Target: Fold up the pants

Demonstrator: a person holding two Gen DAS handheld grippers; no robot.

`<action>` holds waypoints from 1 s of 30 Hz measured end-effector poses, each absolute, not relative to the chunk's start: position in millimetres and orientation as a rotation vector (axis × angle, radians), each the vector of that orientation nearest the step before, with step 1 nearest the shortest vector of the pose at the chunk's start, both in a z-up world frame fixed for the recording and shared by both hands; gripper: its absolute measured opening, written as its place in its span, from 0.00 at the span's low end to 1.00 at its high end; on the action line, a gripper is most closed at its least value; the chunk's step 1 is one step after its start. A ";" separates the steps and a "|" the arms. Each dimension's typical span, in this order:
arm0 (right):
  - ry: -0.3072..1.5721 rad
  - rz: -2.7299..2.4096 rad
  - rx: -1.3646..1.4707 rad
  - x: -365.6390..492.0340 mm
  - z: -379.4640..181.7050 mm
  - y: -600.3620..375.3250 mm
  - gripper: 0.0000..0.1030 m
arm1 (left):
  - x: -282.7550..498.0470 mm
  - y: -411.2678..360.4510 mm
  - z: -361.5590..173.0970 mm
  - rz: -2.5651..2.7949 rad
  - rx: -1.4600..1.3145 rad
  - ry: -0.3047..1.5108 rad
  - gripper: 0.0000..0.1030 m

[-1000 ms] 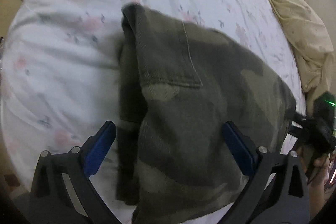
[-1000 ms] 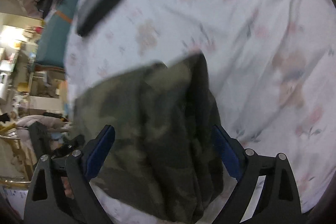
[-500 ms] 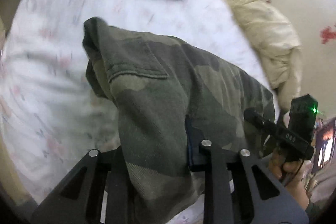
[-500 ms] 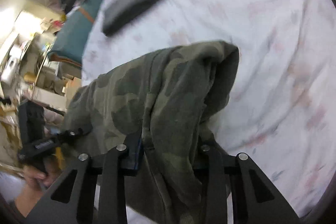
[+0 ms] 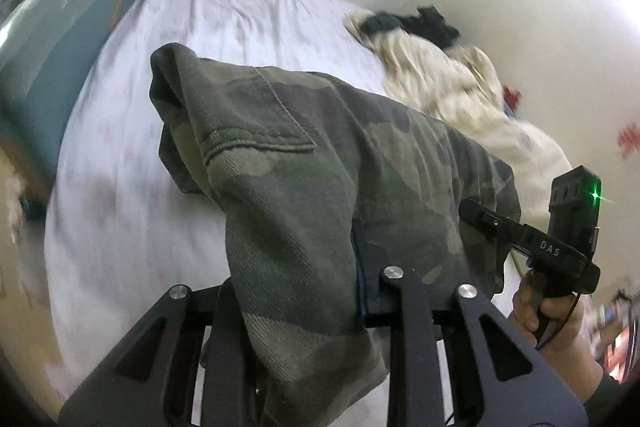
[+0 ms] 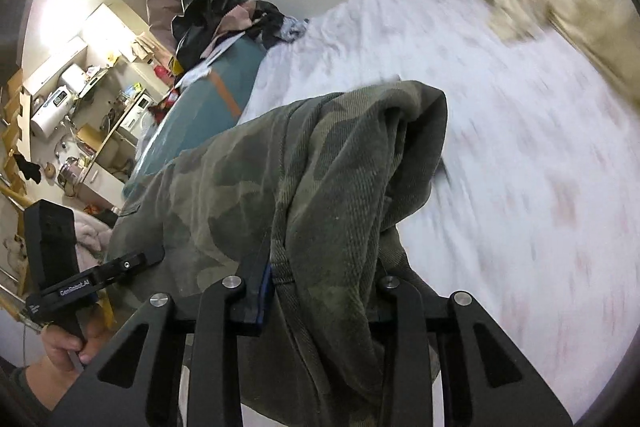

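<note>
The camouflage pants [image 5: 304, 163] hang between my two grippers above the white floral bed sheet [image 5: 132, 155]. My left gripper [image 5: 296, 291] is shut on one edge of the pants, with cloth draped over its fingers. My right gripper [image 6: 324, 279] is shut on the other edge of the pants [image 6: 320, 179]. A back pocket seam shows in the left wrist view. The right gripper also shows at the right of the left wrist view [image 5: 532, 243], and the left gripper at the left of the right wrist view [image 6: 92, 279]. The cloth hides the pads of both.
A cream blanket [image 5: 452, 95] with dark clothes on it lies at the far side of the bed by the wall. A teal suitcase [image 5: 52, 39] piled with clothes stands beside the bed. A cluttered kitchen area [image 6: 72, 115] lies beyond.
Both grippers closed on the pants' edges, then lifted them off the sheet. The views have tilted up toward the wall and the far end of the bed.
</note>
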State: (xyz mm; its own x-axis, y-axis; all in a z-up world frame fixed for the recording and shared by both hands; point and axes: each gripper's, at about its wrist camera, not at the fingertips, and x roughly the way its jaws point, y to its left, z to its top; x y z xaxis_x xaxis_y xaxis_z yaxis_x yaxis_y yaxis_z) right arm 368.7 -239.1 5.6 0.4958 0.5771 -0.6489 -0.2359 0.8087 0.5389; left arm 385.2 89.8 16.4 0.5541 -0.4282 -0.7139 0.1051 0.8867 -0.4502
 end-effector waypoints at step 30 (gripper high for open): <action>0.795 0.275 0.134 464.3 -11.4 -226.8 0.85 | 425.3 106.5 -3.7 0.032 0.020 0.715 0.96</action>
